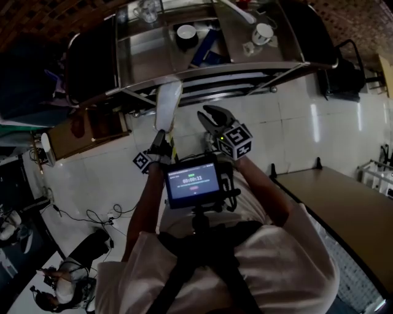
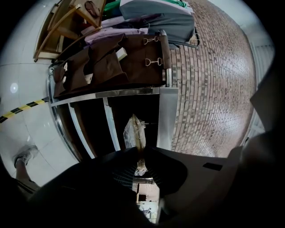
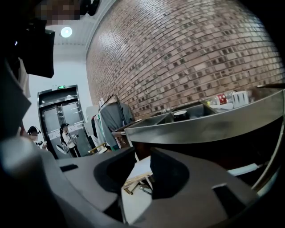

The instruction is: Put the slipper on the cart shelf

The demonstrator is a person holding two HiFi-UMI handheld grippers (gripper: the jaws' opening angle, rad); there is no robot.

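A white slipper (image 1: pixel 167 103) in a clear wrap sticks out from my left gripper (image 1: pixel 163 135), which is shut on its heel end. The toe reaches the front rail of the steel cart (image 1: pixel 202 72), by its lower shelf (image 1: pixel 221 83). In the left gripper view the slipper (image 2: pixel 135 132) stands edge-on between the jaws of my left gripper (image 2: pixel 140 156), in front of the dark shelf opening (image 2: pixel 129 116). My right gripper (image 1: pixel 213 119) hovers just right of the slipper, open and holding nothing. In the right gripper view my right gripper (image 3: pixel 142 162) sits below the cart's top edge (image 3: pixel 200 127).
The cart's top tray holds a bowl (image 1: pixel 186 32), a cup (image 1: pixel 263 34) and a glass jug (image 1: pixel 147 10). A wooden rack with brown bags (image 1: pixel 98 126) stands left of the cart. A desk (image 1: pixel 344 208) is at the right, cables (image 1: pixel 92 216) lie on the floor, and a brick wall (image 3: pixel 187 53) is behind.
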